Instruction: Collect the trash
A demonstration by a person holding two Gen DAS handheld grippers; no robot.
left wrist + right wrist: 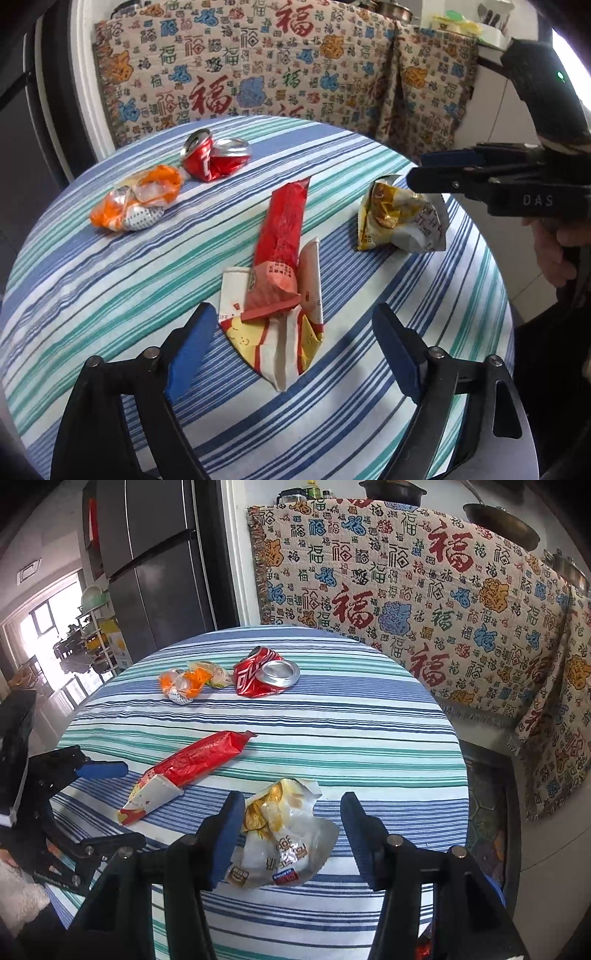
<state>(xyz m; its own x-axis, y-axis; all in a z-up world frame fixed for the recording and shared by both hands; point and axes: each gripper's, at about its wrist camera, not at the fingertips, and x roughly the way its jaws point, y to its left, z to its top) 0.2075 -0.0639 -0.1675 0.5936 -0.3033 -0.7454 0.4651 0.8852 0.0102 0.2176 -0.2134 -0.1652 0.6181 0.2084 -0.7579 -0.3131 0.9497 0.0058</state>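
Note:
On the round striped table [92, 295] lies a flattened white, red and yellow paper cup [280, 347] with a long red wrapper [284, 229] across it. My left gripper [293, 317] stands open over them, one finger on each side, the pads clear of both. A crumpled yellow-and-white snack bag [284, 834] lies between the fingers of my open right gripper [291, 805]; the right pad is well apart from it. Farther back rest a crushed red can [264, 675] and an orange wrapper [184, 681]. The right gripper [419, 170] hovers above the bag [399, 218].
A patterned blanket [406, 590] hangs over furniture behind the table. A dark fridge [159, 554] and a shelf rack [99, 627] stand at the back left. A person's hand [554, 251] holds the right gripper past the table's right edge.

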